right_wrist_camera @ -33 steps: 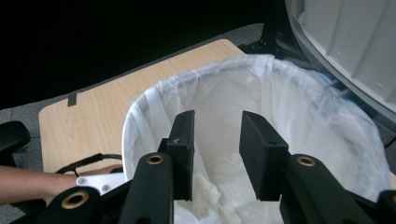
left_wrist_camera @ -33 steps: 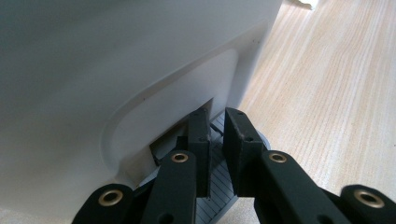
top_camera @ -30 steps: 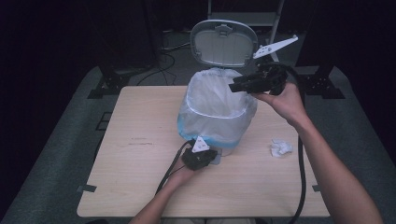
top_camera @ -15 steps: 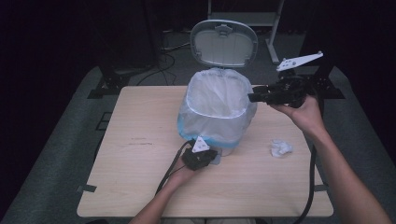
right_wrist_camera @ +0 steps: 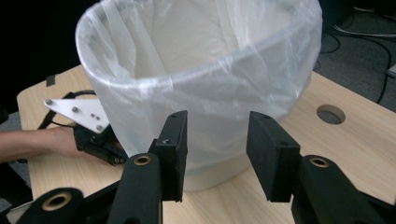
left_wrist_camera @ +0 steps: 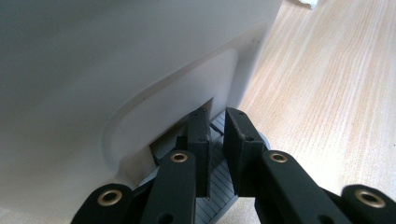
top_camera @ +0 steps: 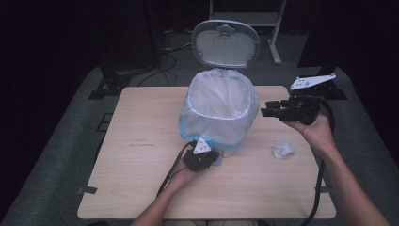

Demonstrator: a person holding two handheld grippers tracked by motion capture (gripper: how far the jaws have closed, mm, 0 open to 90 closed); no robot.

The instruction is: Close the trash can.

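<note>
Both forearms are bare, no sleeves in sight. The left gripper [top_camera: 201, 159] and right gripper [top_camera: 288, 110] are black, each topped by a pale three-cornered plate with small screws and trailing a black cable; brass-coloured rivets, apparently, sit behind the flat rectangular jaw pads

a lidded bin [top_camera: 219, 110] stands mid-table [top_camera: 131, 188], with a crumpled wad [top_camera: 283, 149] lying to its right.

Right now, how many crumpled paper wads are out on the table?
1. The crumpled paper wad lies on the table, right of the bin and below the right gripper. Any inside the bin's liner can't be ruled out.
</note>
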